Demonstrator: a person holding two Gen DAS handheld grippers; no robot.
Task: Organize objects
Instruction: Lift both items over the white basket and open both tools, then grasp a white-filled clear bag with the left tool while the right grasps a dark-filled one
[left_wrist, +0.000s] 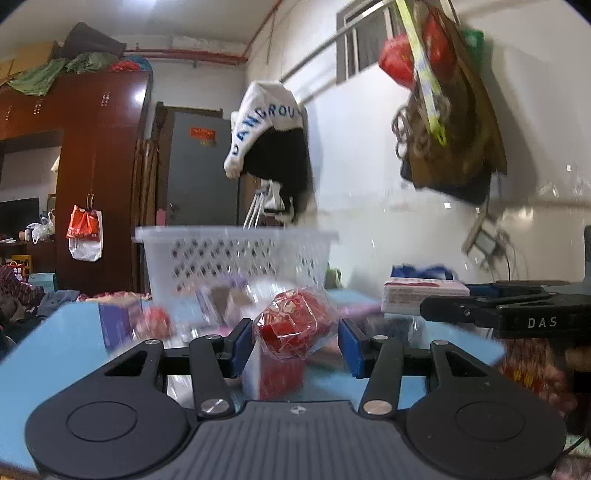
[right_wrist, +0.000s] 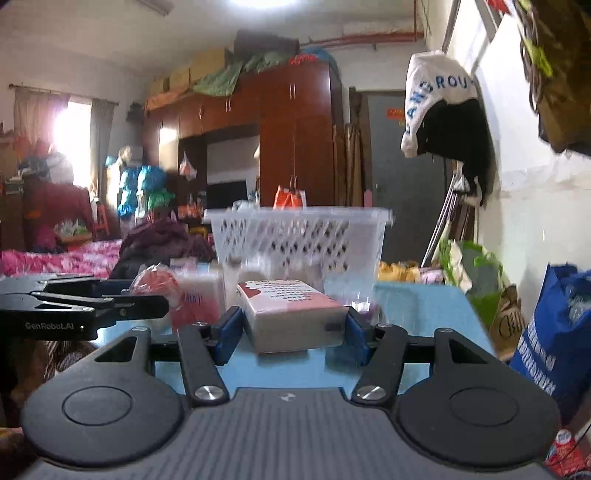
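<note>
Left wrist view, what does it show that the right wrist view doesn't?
Only the left wrist view: the left gripper closed on a red wrapped packet, with a red box below. Only the right wrist view: the right gripper clamping a tissue pack, and a blue bag. Both: the white basket and blue table.

Materials and finishes, blue table and surroundings

Table top (right_wrist: 417, 299): smooth, matt blue. Basket (left_wrist: 236, 258) at the far edge: translucent white perforated plastic. Red bundle (left_wrist: 295, 325): wrapped in crinkled, glossy clear film. Pack (right_wrist: 291, 314): soft printed plastic wrap, slight sheen. Wardrobe (right_wrist: 295, 140): glossy reddish-brown wood. Left gripper (left_wrist: 295, 343) and right gripper (right_wrist: 293, 328): matt black plastic, blue pads, bright metal screws.
</note>
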